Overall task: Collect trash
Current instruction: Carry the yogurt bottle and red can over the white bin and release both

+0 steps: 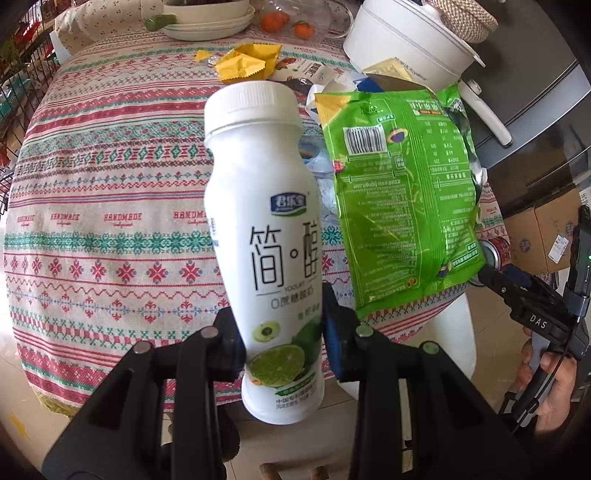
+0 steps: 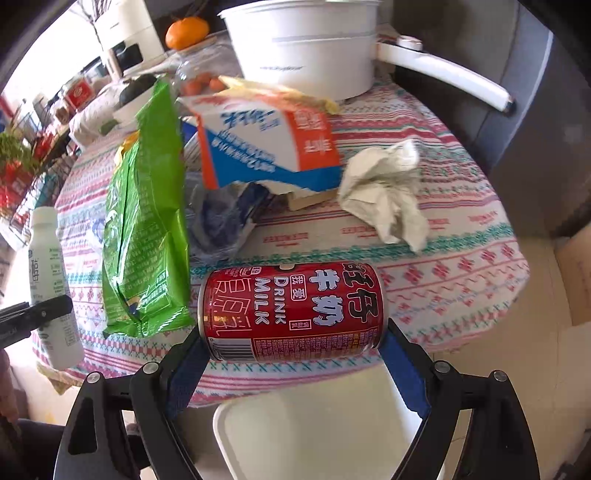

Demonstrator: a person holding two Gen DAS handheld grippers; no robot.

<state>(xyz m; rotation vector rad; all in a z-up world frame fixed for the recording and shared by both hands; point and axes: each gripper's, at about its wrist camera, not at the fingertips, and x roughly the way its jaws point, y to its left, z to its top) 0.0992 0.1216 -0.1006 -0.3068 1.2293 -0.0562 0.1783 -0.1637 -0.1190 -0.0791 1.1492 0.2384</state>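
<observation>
Round table [image 1: 92,206], covered w/ patterned cloth, red/green/white bands, "HANDMADE" printed in a strip.

On it:
- stacked cream dishes [image 1: 208,22], far edge
- oranges [image 1: 275,19] behind clear plastic, beside dishes
- white pot [image 2: 303,48] w/ long handle, far right
- yellow wrappers [image 1: 245,61], torn, mid-far
- blue/orange/white carton [image 2: 266,142], crushed, tilted, resting on other litter
- crumpled white paper [image 2: 388,192], just right of carton
- clear plastic bag [image 2: 221,218] w/ blue print, beside carton
- green snack bag [image 1: 402,184]; base contact w/ cloth unclear.
</observation>
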